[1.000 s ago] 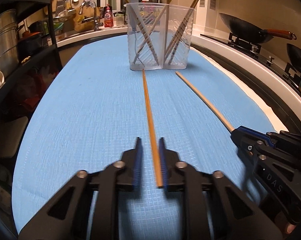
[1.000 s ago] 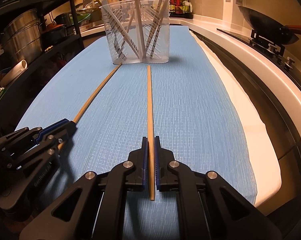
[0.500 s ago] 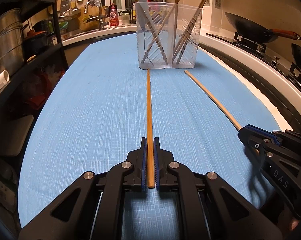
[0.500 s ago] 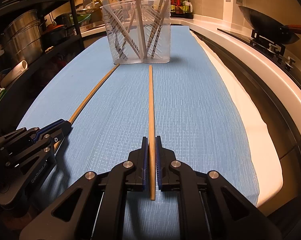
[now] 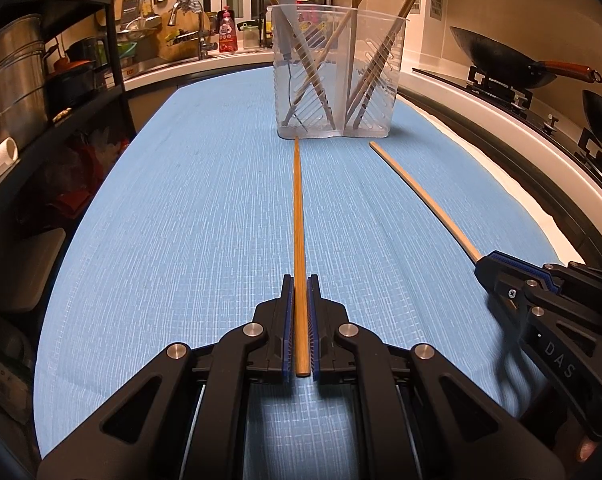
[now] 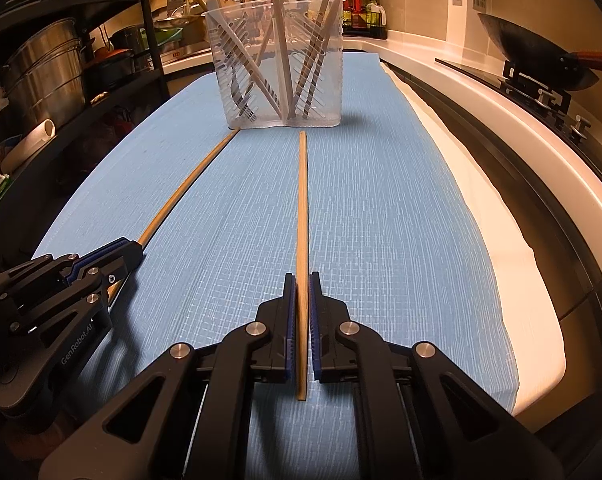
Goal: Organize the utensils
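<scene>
Two long wooden chopsticks lie on the blue mat, pointing at a clear plastic utensil holder [image 5: 337, 72] that holds several chopsticks and a white utensil. My left gripper [image 5: 300, 284] is shut on the left chopstick [image 5: 298, 208] near its near end. My right gripper [image 6: 300, 280] is closed around the right chopstick [image 6: 302, 200] near its near end. Each gripper also shows in the other's view: the right gripper [image 5: 489, 264] at the right chopstick [image 5: 421, 196], the left gripper [image 6: 129, 248] at the left chopstick [image 6: 185, 188]. The holder also shows in the right wrist view [image 6: 277, 60].
The blue mat [image 5: 181, 220] covers the counter. A black shelf with steel pots [image 5: 13, 72] stands at the left. A stove with a wok [image 5: 505, 60] is at the right, past a white strip [image 6: 481, 200]. A sink and bottles sit behind the holder.
My left gripper closed on the left chopstick, which straightened between the pads. Both grippers moved a little towards the holder. The right gripper kept its grip.
</scene>
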A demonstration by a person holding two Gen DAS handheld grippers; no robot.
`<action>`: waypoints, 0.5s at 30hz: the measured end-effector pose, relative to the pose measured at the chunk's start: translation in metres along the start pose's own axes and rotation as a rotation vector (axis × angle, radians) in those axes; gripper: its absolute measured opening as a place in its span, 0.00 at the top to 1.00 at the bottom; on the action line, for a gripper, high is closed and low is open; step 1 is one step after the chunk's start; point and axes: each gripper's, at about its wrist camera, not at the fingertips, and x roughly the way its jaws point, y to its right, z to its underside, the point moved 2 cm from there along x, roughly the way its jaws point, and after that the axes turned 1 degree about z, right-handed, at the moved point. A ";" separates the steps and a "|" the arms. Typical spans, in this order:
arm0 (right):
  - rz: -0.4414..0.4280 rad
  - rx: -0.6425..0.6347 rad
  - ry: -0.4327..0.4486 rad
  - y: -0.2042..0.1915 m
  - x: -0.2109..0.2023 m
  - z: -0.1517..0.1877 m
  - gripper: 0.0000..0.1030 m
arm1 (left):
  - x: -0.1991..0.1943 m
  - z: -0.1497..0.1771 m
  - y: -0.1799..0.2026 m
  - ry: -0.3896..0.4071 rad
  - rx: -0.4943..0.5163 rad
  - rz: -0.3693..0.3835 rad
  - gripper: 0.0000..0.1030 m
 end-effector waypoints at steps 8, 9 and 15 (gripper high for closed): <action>0.004 -0.011 0.007 -0.002 0.000 -0.001 0.94 | 0.000 0.000 -0.001 0.003 0.006 0.002 0.93; 0.004 -0.012 0.008 -0.002 0.000 -0.001 0.94 | 0.000 0.000 -0.001 0.002 0.005 0.002 0.93; 0.009 -0.014 0.031 -0.002 -0.001 -0.002 0.94 | -0.002 -0.001 -0.002 0.013 -0.005 0.003 0.94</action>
